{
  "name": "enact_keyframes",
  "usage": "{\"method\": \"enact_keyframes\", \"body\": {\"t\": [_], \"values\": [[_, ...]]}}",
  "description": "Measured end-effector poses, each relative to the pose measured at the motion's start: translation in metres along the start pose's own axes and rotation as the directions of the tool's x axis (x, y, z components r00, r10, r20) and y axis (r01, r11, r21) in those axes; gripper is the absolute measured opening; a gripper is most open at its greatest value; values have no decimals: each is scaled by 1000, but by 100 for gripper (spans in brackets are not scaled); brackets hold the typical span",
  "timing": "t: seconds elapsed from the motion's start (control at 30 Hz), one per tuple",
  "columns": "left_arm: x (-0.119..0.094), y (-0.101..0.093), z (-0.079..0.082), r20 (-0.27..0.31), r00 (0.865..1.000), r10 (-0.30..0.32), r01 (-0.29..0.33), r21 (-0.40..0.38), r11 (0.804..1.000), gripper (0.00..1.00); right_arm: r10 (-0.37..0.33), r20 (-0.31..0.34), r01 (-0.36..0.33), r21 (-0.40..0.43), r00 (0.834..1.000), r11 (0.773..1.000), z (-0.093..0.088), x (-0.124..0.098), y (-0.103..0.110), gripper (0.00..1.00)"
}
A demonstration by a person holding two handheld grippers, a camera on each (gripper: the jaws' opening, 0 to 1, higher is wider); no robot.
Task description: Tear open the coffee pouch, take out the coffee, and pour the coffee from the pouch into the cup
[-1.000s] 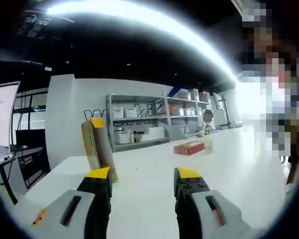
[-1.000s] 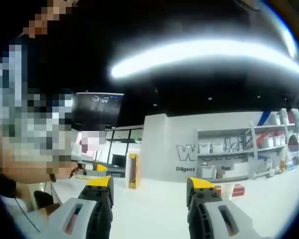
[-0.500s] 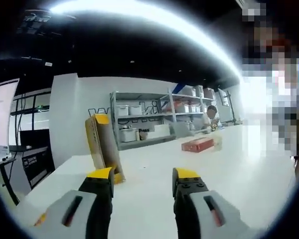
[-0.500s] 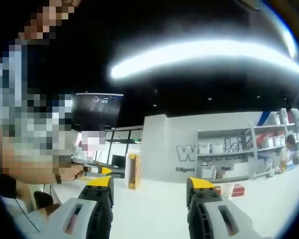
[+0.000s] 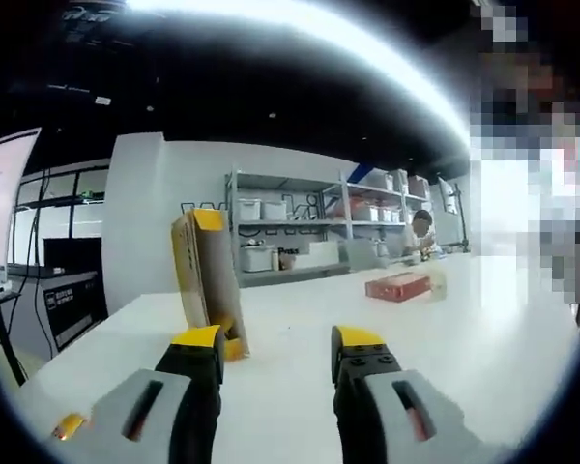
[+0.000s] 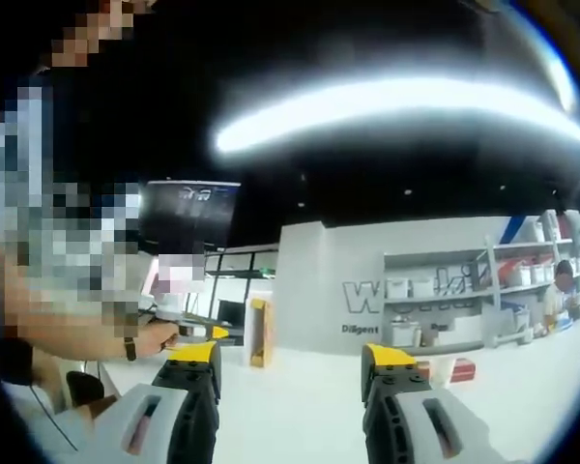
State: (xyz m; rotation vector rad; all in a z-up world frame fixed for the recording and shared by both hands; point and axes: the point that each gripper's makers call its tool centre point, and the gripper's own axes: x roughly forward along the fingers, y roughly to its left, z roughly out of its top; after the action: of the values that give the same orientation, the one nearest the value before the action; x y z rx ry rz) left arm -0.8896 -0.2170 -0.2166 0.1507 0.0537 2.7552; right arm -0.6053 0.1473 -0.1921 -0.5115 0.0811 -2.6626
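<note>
A tall yellow and brown coffee pouch (image 5: 204,282) stands upright on the white table (image 5: 290,319), just beyond my left gripper's left jaw. My left gripper (image 5: 277,344) is open and holds nothing. Farther back to the right lies a red box (image 5: 397,286), with a pale, blurred cup-like shape (image 5: 434,280) beside it. In the right gripper view the same pouch (image 6: 259,332) looks small and far off, and the red box (image 6: 461,368) sits to the right. My right gripper (image 6: 292,360) hangs open above the table, nothing between its jaws.
Metal shelves with white bins (image 5: 300,237) line the back wall, and a person (image 5: 423,232) is at their far end. A screen (image 5: 2,217) stands at the left. A person's hand (image 6: 157,337) enters the right gripper view from the left, under a dark monitor (image 6: 188,217).
The left gripper's camera has moved closer to the pouch, which looks larger now. The right gripper view is nearly the same; the hand at its left edge has shifted slightly right.
</note>
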Motion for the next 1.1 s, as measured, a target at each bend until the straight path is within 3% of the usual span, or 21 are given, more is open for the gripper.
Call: {"method": "enact_keyframes", "body": {"t": [0.3, 1.1], "values": [[11, 11, -4, -7, 999, 37, -37, 16, 999, 46, 0, 4, 0, -2, 1000, 1000, 1, 1, 0, 59], [57, 49, 6, 12, 994, 113, -113, 51, 992, 46, -4, -12, 3, -15, 1000, 1000, 2, 6, 2, 59]]}}
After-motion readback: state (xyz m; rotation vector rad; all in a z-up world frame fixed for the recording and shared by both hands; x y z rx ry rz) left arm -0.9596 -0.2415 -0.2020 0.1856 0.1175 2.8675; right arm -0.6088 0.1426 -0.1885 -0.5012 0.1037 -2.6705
